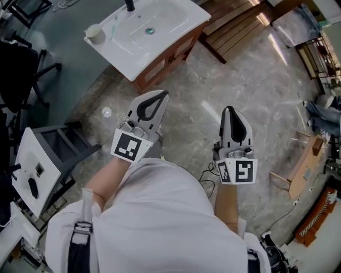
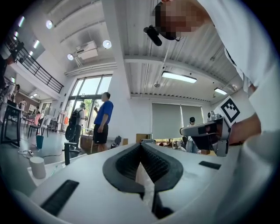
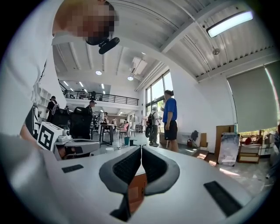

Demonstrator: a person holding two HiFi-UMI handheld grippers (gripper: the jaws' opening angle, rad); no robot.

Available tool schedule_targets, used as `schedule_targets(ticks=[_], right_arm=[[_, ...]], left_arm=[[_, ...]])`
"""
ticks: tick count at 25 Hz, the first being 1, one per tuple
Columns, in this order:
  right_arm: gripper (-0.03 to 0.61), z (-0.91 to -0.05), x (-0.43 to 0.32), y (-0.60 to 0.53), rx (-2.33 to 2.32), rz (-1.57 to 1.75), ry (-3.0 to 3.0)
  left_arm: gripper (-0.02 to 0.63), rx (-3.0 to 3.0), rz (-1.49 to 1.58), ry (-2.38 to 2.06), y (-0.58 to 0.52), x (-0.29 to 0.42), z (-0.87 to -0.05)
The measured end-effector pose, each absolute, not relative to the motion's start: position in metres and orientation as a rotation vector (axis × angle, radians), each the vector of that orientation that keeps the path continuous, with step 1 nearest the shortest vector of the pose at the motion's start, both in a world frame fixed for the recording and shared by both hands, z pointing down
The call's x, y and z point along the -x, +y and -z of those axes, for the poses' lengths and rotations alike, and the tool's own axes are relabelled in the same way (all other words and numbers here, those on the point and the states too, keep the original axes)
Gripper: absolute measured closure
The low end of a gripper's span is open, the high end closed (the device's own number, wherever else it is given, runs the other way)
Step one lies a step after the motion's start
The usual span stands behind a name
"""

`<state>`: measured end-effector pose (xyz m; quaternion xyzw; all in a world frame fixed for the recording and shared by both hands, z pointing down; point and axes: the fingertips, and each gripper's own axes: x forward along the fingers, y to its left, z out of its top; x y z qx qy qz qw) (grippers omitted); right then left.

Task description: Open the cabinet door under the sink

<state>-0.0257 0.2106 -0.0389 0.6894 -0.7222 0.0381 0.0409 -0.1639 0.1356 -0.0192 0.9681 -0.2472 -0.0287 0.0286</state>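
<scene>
A white sink (image 1: 160,33) with a black tap (image 1: 129,5) sits on a brown wooden cabinet (image 1: 166,59) at the top of the head view; its doors look closed. My left gripper (image 1: 162,95) is shut and empty, held over the floor a short way in front of the cabinet. To its right, my right gripper (image 1: 229,110) is also shut and empty, farther from the cabinet. In the left gripper view the jaws (image 2: 141,144) meet at the tips, with the tap (image 2: 67,153) and a white cup (image 2: 37,167) at left. Brown cabinet wood (image 3: 136,189) shows behind the right gripper (image 3: 141,148).
A white cup (image 1: 95,33) stands on the sink's left corner. A grey chair (image 1: 64,144) is at the left, wooden slats (image 1: 234,21) lie beyond the cabinet, and a wooden stool (image 1: 303,166) is at the right. People (image 2: 103,120) stand far off.
</scene>
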Motion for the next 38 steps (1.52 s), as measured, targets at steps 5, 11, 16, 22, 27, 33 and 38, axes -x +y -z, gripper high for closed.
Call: schedule_targets(ticks=[5,11,16,22,27,33,38], right_arm=[[0.545,0.04,0.019,0.153,-2.084,-0.123,-2.213],[0.545,0.034,-0.003,0.123,-2.045,-0.137,-2.234],[0.545,0.027,-0.022,0.102,-1.957,-0.138,-2.327],[0.545,0.007,-0.047,0.071,-1.807,-0.158,-2.425],[0.545,-0.026,-0.063,0.046,-1.727,-0.183,-2.452],[0.545,-0.093,-0.063,0.018,-1.63,-0.211,-2.487],[0.545,-0.168,-0.066,-0.018,-1.556,-0.19,-2.52]], left_arm=[[0.606,-2.972,0.09,-0.758,0.076,0.15,0.013],[0.606,-2.96,0.087,-0.794,0.05,0.131,0.006],[0.606,-2.933,0.098,-0.924,0.045,0.118,0.01],[0.606,-2.874,0.036,-1.089,0.032,0.098,-0.005],[0.606,-2.849,-0.007,-1.146,0.011,0.082,-0.033],[0.606,-2.836,-0.054,-1.162,-0.009,0.069,-0.086],[0.606,-2.855,-0.13,-1.136,-0.033,0.047,-0.164]])
